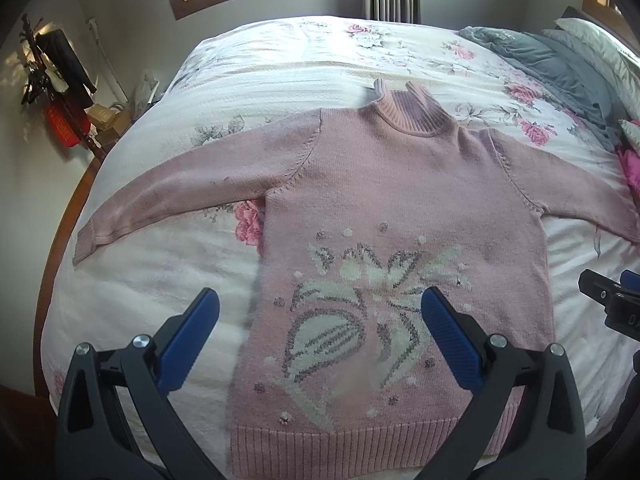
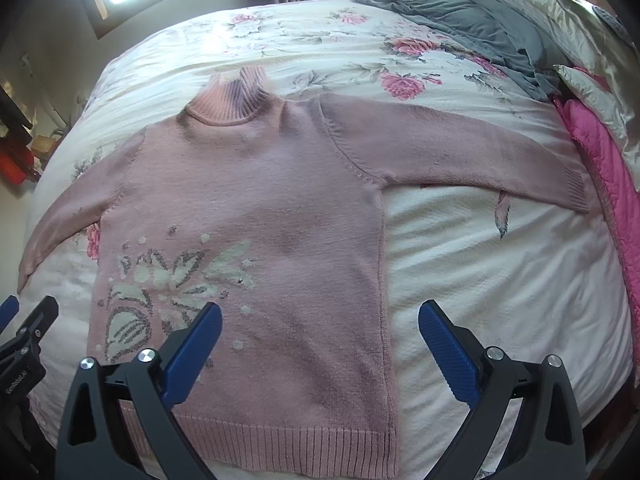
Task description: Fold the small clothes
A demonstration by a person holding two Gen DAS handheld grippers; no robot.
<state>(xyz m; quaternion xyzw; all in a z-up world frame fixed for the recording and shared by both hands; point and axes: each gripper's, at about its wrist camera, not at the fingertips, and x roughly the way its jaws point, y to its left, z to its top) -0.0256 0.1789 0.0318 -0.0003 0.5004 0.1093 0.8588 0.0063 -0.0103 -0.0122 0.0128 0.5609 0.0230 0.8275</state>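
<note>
Left wrist view has the pink knit sweater [image 1: 400, 208] lying flat, front up, on the bed's floral bedspread [image 1: 280, 60], both sleeves stretched out sideways and the ribbed hem nearest the cameras. The left tool [image 1: 320, 320] hangs above the lower left part of the sweater, spread wide and holding nothing. Same deal for the right tool [image 2: 320, 332], wide apart over the sweater's right edge. Grey blanket [image 2: 460, 20] and pillows [image 2: 560, 8] sit by the headboard.
</note>
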